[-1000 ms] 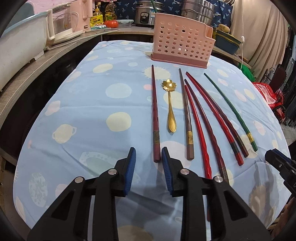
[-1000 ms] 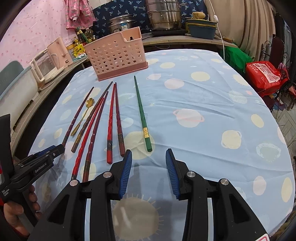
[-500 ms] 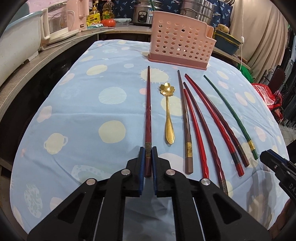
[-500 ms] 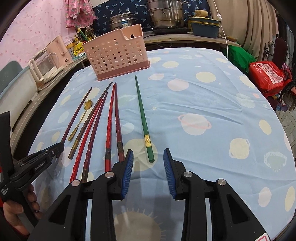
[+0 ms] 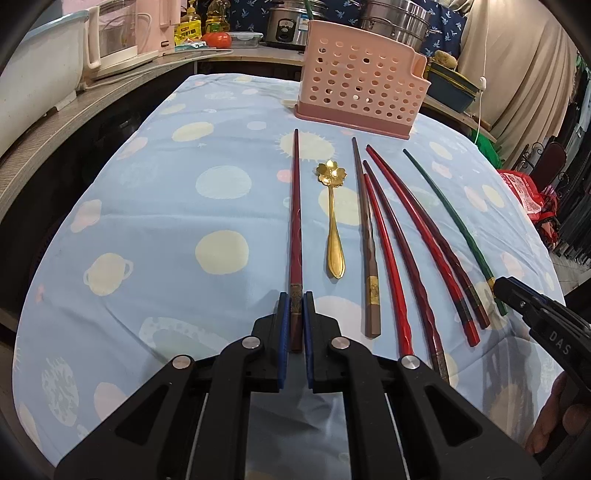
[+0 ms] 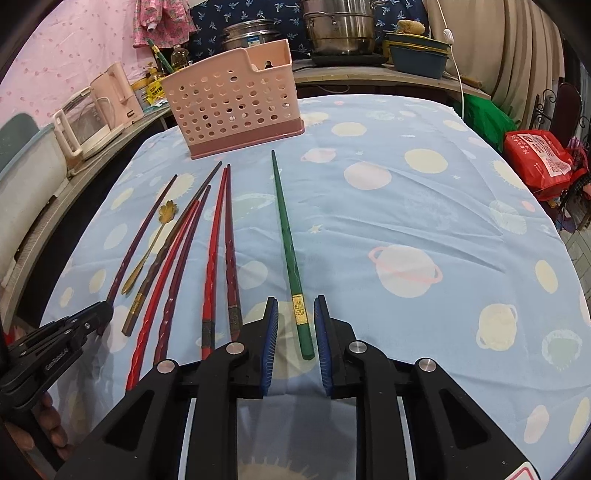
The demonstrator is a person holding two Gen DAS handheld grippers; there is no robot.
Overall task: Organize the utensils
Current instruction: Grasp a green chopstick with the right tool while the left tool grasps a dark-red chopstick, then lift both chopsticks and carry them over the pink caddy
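My left gripper point(image 5: 294, 300) is shut on the near end of a dark red chopstick point(image 5: 296, 221) that lies on the blue tablecloth. A gold flower spoon point(image 5: 334, 218) lies just right of it, then a brown chopstick point(image 5: 365, 236) and several red chopsticks point(image 5: 388, 258). My right gripper point(image 6: 295, 306) is open, its blue pads on either side of the near end of the green chopstick point(image 6: 288, 243), not touching it. A pink perforated utensil basket point(image 5: 360, 85) stands at the far side; it also shows in the right wrist view point(image 6: 231, 99).
The tablecloth point(image 6: 424, 221) has a wide bare stretch to the right of the green chopstick. A counter with a kettle point(image 6: 110, 99), pots point(image 6: 338, 27) and bottles runs behind the table. A red bag point(image 6: 539, 155) sits beyond the right edge.
My left gripper moved forward and shut on the dark red chopstick's near end. My right gripper moved forward so that the green chopstick's end now lies between its open fingers.
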